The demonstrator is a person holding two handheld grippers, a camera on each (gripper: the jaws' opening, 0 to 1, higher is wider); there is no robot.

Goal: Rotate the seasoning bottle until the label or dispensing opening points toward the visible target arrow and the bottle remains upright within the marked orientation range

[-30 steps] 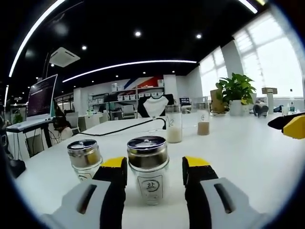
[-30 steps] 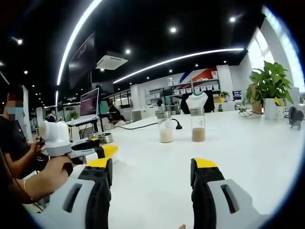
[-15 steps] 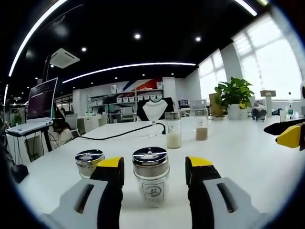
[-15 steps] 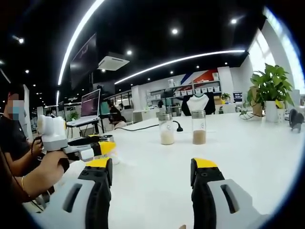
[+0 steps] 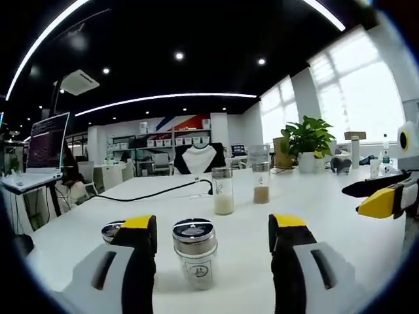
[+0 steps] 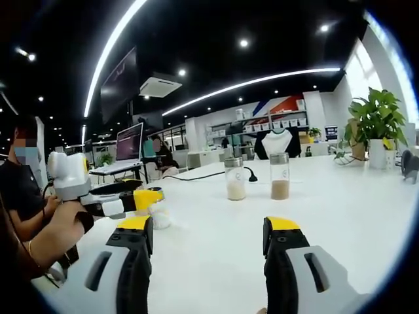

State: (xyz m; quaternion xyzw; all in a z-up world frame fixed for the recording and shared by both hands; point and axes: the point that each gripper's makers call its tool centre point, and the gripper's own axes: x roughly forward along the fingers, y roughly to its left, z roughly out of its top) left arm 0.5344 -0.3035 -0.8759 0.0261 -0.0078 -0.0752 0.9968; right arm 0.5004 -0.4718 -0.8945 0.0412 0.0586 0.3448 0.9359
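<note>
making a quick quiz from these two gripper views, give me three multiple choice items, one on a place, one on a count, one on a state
1. Where does the labelled seasoning bottle stand in the left gripper view?
A. between the left gripper's jaws
B. beside the potted plant
C. on the far desk by the monitor

2. How many tall glass jars stand mid-table in the right gripper view?
A. one
B. two
C. four

3. What state is the right gripper in?
A. shut on a jar
B. shut on nothing
C. open

Answers: 1 A, the bottle sits upright in the gap between the yellow-tipped jaws, not gripped. 2 B, a white-filled jar and a tan-filled jar stand side by side. 3 C, its jaws stand wide apart over bare table.
</note>
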